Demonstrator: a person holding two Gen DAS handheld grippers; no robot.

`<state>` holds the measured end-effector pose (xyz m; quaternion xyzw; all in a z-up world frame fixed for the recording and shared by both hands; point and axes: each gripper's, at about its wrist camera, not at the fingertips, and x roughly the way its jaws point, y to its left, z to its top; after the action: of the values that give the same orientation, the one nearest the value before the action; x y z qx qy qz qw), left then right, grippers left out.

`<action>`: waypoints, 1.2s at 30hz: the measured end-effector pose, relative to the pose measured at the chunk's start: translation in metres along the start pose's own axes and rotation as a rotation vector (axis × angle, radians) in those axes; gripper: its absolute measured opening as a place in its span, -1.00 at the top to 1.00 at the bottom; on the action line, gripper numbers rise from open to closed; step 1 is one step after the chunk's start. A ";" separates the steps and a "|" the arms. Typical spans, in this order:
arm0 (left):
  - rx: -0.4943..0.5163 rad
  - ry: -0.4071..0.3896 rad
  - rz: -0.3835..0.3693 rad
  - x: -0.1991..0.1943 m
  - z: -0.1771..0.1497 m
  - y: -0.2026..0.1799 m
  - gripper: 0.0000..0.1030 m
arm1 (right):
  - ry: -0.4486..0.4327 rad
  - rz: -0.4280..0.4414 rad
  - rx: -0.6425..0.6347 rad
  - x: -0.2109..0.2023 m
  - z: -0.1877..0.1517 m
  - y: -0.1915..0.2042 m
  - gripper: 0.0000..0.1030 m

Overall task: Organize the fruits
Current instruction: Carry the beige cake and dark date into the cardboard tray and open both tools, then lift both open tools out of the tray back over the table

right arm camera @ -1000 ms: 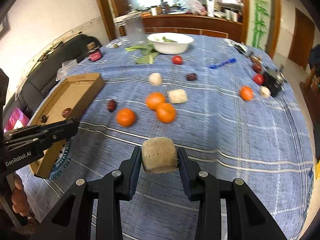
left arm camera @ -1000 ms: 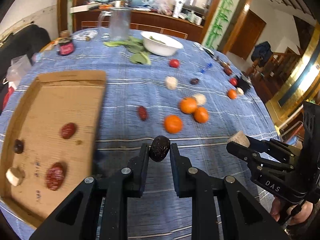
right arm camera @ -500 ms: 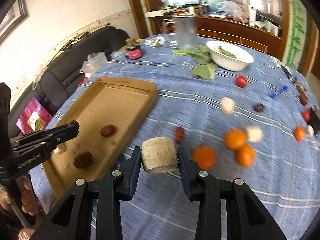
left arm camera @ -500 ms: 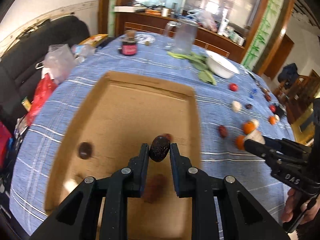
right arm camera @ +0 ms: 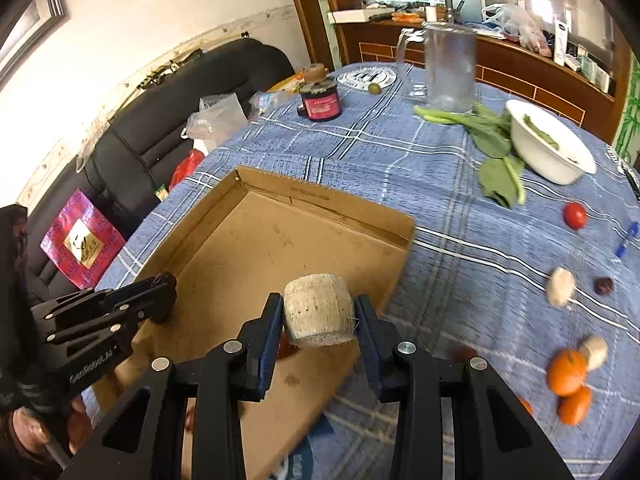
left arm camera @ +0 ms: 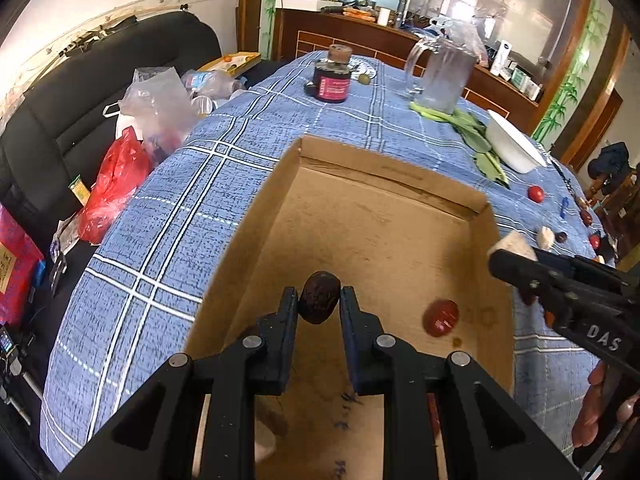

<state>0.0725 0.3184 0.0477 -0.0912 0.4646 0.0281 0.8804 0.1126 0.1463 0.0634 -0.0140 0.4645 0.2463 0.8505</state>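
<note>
My left gripper [left arm camera: 319, 300] is shut on a dark wrinkled date [left arm camera: 320, 297] and holds it above the cardboard tray [left arm camera: 384, 172]. A red date [left arm camera: 440, 317] lies on the tray floor to its right. My right gripper [right arm camera: 319, 312] is shut on a pale round fruit piece [right arm camera: 319, 310] over the tray's right part [right arm camera: 344, 216]. Each gripper shows in the other's view: the right one [left arm camera: 516, 260] at the tray's right edge, the left one [right arm camera: 160, 292] over its left side. Oranges [right arm camera: 568, 372] and small fruits [right arm camera: 562, 280] lie on the blue cloth.
A white bowl [right arm camera: 548, 148] with greens [right arm camera: 496, 148], a clear jug [right arm camera: 450, 68] and a dark jar [right arm camera: 320, 102] stand at the back of the table. A red tomato [right arm camera: 575, 215] lies right. A black sofa with bags [left arm camera: 116, 176] is left of the table.
Both grippers have moved left and forward with their loads, from over the open cloth to above the cardboard tray. Both grips are unchanged.
</note>
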 end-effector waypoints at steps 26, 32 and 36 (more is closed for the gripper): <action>-0.052 0.110 0.044 0.042 0.013 0.010 0.15 | 0.065 -0.044 -0.065 0.057 0.012 0.007 0.22; -0.055 0.093 0.058 0.034 0.010 0.011 0.07 | 0.063 -0.046 -0.057 0.049 0.008 0.007 0.21; -0.045 0.080 0.080 0.027 0.006 0.010 0.02 | 0.063 -0.046 -0.049 0.042 0.003 0.007 0.20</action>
<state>0.0910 0.3282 0.0272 -0.0934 0.5020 0.0702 0.8569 0.1307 0.1700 0.0325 -0.0532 0.4843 0.2374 0.8404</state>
